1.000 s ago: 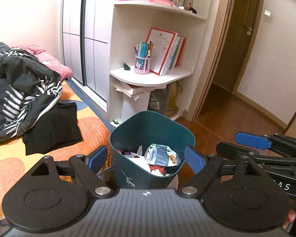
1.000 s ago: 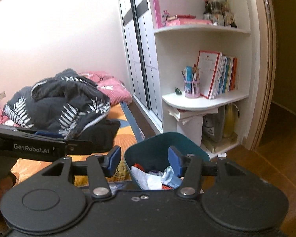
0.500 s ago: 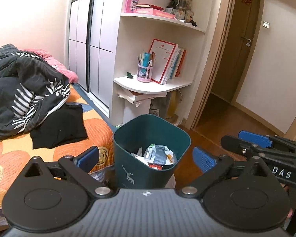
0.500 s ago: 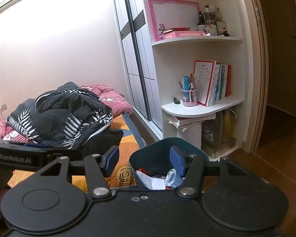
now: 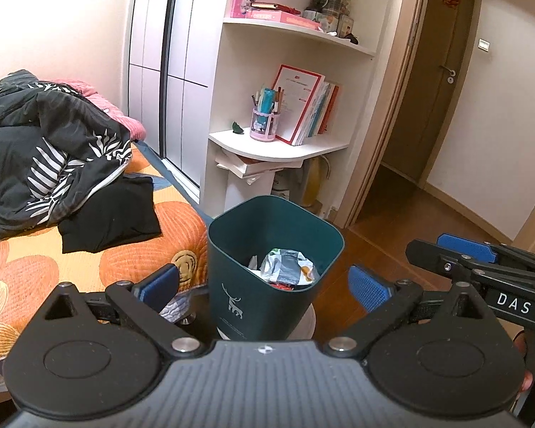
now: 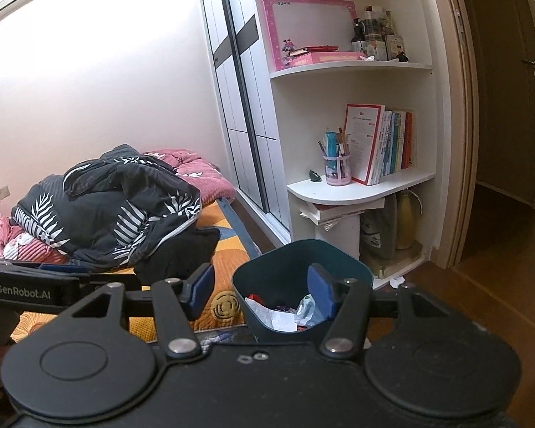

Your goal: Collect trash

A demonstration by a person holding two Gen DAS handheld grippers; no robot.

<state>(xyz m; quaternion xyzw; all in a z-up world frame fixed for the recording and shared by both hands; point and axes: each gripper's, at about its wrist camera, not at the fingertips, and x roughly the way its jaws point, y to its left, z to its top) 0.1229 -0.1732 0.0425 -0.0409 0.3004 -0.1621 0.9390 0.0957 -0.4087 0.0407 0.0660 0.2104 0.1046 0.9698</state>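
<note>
Bin [image 5: 267, 271] sits on the floor just beside the bed [image 5: 71, 267], holding crumpled wrappers [image 5: 289, 267] with room above them; it shows between the pads of the left hand-held gripper [image 5: 264, 287], untouched. Both the left and the right hand-held gripper [image 6: 260, 285] are spread wide and hold nothing. Judgement: take the bin by opposite walls near the rim, squeeze evenly, and keep it upright so nothing spills.
</note>
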